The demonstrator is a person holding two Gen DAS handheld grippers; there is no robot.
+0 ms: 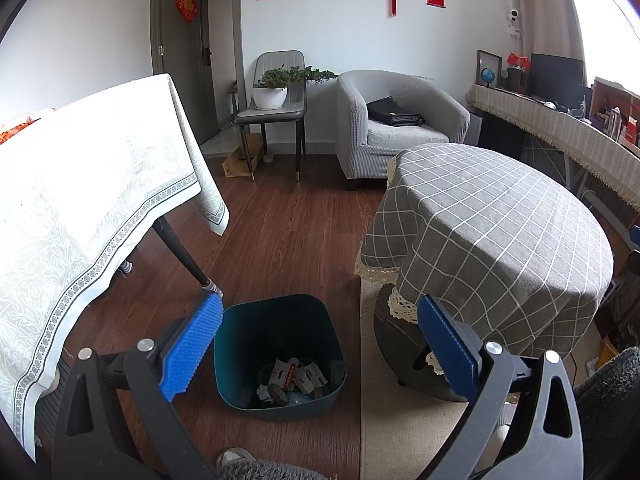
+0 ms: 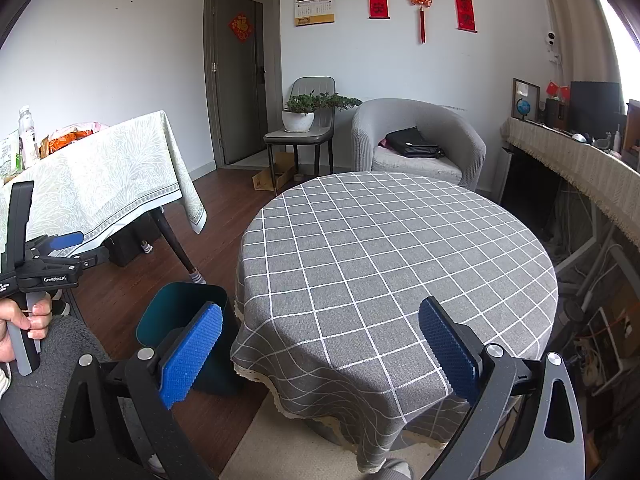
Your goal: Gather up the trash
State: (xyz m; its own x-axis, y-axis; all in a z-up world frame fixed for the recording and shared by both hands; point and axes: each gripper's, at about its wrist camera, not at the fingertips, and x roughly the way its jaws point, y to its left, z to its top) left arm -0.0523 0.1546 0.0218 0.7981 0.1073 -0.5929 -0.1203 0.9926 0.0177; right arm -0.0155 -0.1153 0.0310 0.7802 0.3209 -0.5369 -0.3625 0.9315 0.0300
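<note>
My left hand-held gripper [image 1: 320, 344] hangs with its blue pads spread wide and nothing between them, directly above the dark teal bin [image 1: 280, 354] that stands on the wooden floor [image 1: 280, 232]. Crumpled wrappers and scraps of trash [image 1: 294, 380] lie in the bottom of the bin. My right hand-held gripper [image 2: 320, 346] is likewise wide open and empty, pointed over the round tabletop [image 2: 396, 256] with its grey checked cloth. From the right wrist view I see the bin just left of that tabletop, near its hanging cloth edge, and a hand [image 2: 20, 328] holding the left hand-held gripper's handle. A second tabletop under a pale patterned cloth [image 1: 80, 200] stands left of the bin.
</note>
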